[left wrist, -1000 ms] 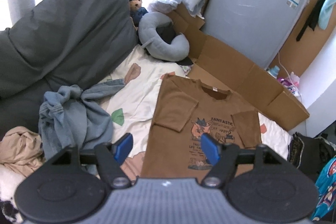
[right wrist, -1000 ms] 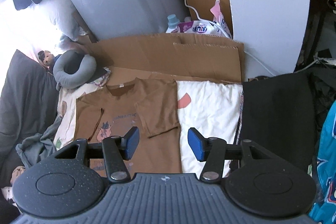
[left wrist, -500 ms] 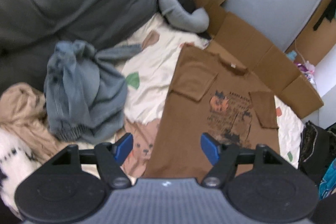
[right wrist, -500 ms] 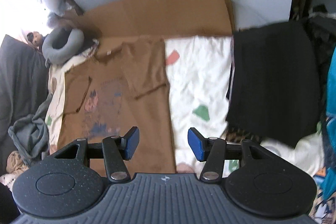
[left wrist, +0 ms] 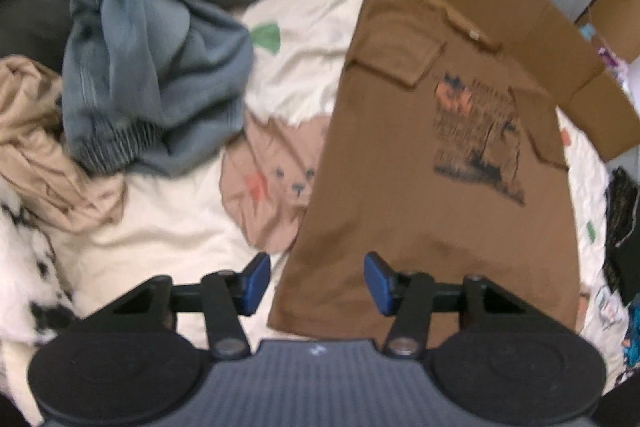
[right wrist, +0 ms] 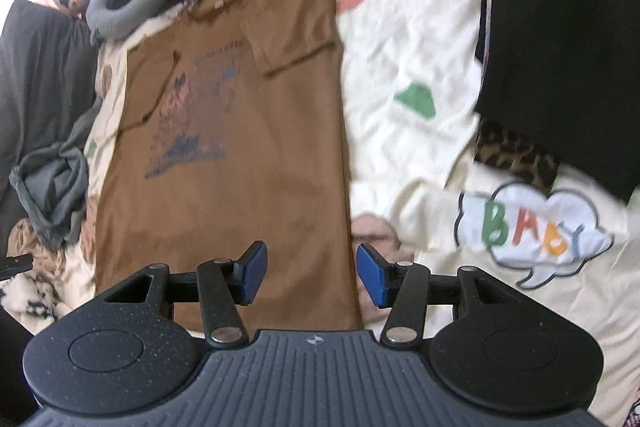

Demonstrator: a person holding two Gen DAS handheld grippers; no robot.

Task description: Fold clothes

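Note:
A brown T-shirt point(left wrist: 440, 219) with a dark chest print lies flat on the cream sheet point(left wrist: 160, 227), both sleeves folded in over the body. My left gripper point(left wrist: 317, 281) hovers low over the shirt's lower left corner. Its jaws are closing, with the shirt's side edge below the gap and the pads not pressing on it. In the right wrist view the same T-shirt point(right wrist: 240, 187) runs up the middle. My right gripper point(right wrist: 311, 277) stands open over its lower right edge, nothing pinched.
A grey-blue garment point(left wrist: 152, 67) and a beige one point(left wrist: 36, 131) lie heaped left of the shirt. Cardboard point(left wrist: 520, 19) lines the far side, with a grey neck pillow point(right wrist: 128, 3) beside it. A black cloth point(right wrist: 560, 47) covers the right edge of the bed.
Both grippers have dropped toward the shirt's bottom hem and tipped further down, so the shirt looms larger. The left jaws stand narrower than before.

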